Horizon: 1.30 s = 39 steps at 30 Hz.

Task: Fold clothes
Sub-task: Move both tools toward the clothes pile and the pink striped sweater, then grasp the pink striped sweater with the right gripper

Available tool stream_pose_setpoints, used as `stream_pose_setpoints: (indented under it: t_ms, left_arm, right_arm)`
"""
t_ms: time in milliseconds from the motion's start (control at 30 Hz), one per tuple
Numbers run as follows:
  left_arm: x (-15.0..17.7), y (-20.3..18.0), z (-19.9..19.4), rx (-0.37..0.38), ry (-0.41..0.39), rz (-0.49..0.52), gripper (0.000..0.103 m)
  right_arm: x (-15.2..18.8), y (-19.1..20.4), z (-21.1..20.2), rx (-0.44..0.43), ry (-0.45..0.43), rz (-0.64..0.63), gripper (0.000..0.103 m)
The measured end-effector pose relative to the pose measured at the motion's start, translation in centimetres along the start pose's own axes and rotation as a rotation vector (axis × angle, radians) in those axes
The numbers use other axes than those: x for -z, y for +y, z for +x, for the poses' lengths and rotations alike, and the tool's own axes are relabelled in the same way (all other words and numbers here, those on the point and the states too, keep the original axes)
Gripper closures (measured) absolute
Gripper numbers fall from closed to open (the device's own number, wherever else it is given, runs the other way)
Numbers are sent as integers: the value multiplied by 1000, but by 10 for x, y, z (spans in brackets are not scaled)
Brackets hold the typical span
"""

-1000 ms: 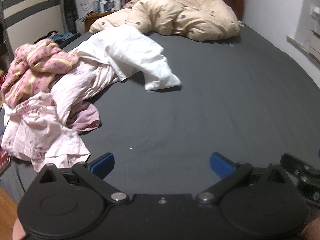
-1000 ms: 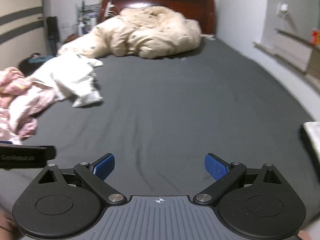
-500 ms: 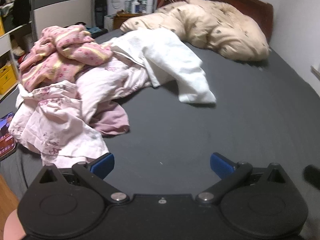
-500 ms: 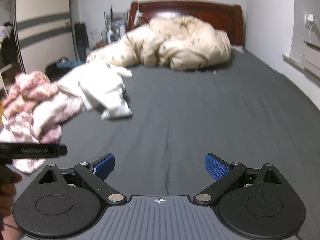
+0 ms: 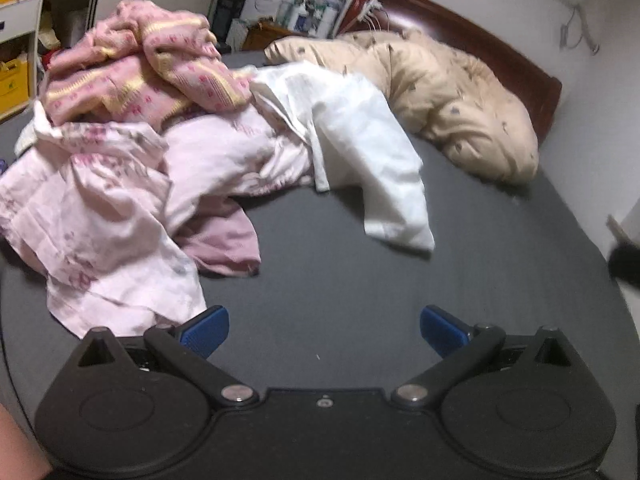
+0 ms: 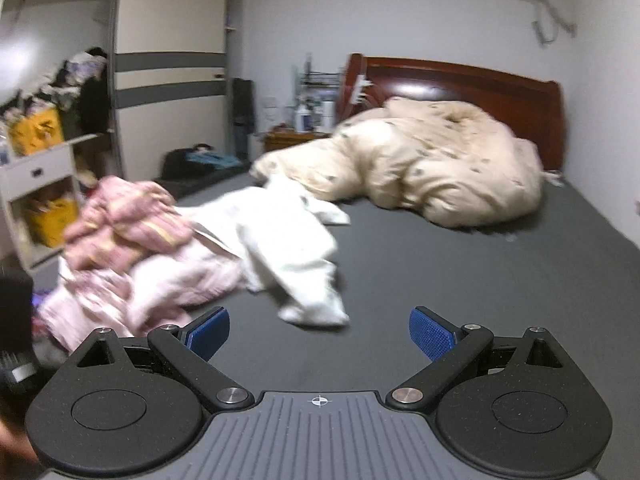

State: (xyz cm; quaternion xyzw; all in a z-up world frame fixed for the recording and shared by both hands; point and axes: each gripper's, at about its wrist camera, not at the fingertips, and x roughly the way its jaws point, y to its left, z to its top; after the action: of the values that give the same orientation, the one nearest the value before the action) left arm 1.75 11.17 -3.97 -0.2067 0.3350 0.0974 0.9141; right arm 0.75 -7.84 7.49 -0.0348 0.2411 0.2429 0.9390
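A heap of unfolded clothes lies on the left side of a dark grey bed sheet (image 5: 400,280). It holds a pale pink floral garment (image 5: 92,216), a pink and yellow patterned one (image 5: 140,76) on top, and a white garment (image 5: 360,148) trailing to the right. My left gripper (image 5: 324,330) is open just in front of the heap, its left finger near the pale pink hem. In the right wrist view the same heap (image 6: 160,256) and white garment (image 6: 288,256) lie ahead and left. My right gripper (image 6: 319,331) is open above bare sheet, holding nothing.
A crumpled beige duvet (image 5: 440,92) fills the head of the bed against a dark wooden headboard (image 6: 460,80). A wardrobe (image 6: 168,72), white shelves with yellow bags (image 6: 40,168) and a cluttered nightstand (image 6: 304,124) stand left of the bed.
Both grippers have swung left and tilted up, so the clothes heap looms larger and nearer the left gripper. Both stay open and hold nothing.
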Motion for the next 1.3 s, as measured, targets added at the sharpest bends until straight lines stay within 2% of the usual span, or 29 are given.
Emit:
stream_pose_setpoints:
  t_ms: [167, 333, 433, 567, 667, 733, 900, 1033, 1300]
  left_arm:
    - [-9, 13, -2, -33, -37, 12, 0]
    - [-24, 42, -11, 24, -72, -87, 0]
    - [-28, 58, -15, 27, -108, -138, 0]
    - [-31, 80, -17, -7, -155, -206, 0]
    - [-33, 94, -16, -1, -164, -245, 0]
    - [-33, 103, -15, -6, -168, -273, 0]
    - [-35, 122, -17, -67, -180, -331, 0]
    - [-36, 137, -21, -86, -195, -371, 0]
    - [-36, 158, -20, -118, -180, -437, 0]
  right_arm:
    - [-37, 17, 30, -94, 44, -4, 6]
    - [-74, 41, 66, -174, 103, -64, 6]
    - [-94, 61, 96, -232, 190, -64, 6]
    - [-116, 109, 132, -304, 204, -253, 6]
    - [-124, 145, 161, -353, 214, -351, 6]
    - [-127, 163, 180, -418, 227, -357, 6]
    - [-127, 200, 225, -499, 260, -335, 6]
    - [-121, 221, 258, -509, 299, -285, 6]
    - [-113, 234, 305, -436, 327, -222, 7]
